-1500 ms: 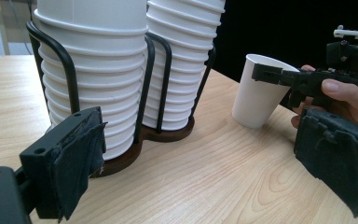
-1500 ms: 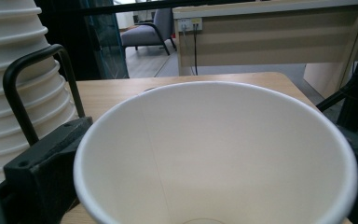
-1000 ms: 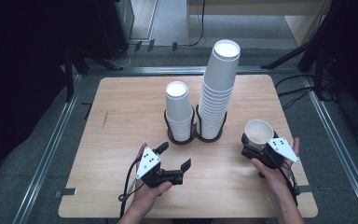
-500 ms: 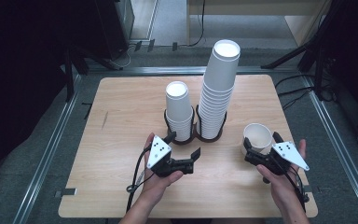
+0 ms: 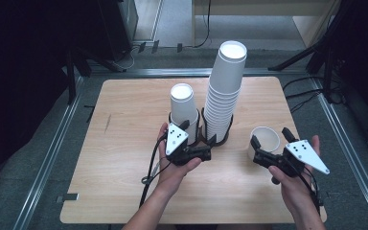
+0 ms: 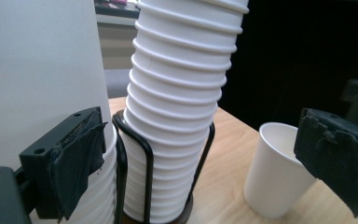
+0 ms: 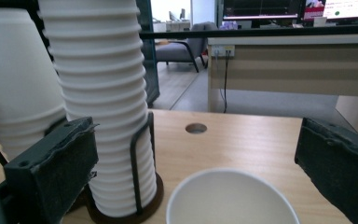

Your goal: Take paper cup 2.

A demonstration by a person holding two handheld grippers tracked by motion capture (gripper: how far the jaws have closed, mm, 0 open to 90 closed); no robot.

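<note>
From the high view, a wooden table (image 5: pixel 124 143) holds two piles of white cups near its middle. The tall pile (image 5: pixel 224 91) and the short pile (image 5: pixel 183 108) stand side by side, each in a black wire holder (image 5: pixel 219 139). One loose cup (image 5: pixel 264 141) stands upright by itself toward the right edge of the table. The right tool (image 5: pixel 269 145) is wide open with the loose cup between its two sides, not squeezing it. The left tool (image 5: pixel 195 139) sits just in front of the two piles, also open.

In the left gripper view, the tool is wide open. The short pile (image 6: pixel 37 70) is close by its left side, the tall pile (image 6: pixel 177 107) is in the middle, and the loose cup (image 6: pixel 275 172) stands farther off.

In the right gripper view, the tool is wide open, and the loose cup's rim (image 7: pixel 230 196) is right between its sides. The tall pile (image 7: pixel 102 102) stands behind, to the left.
</note>
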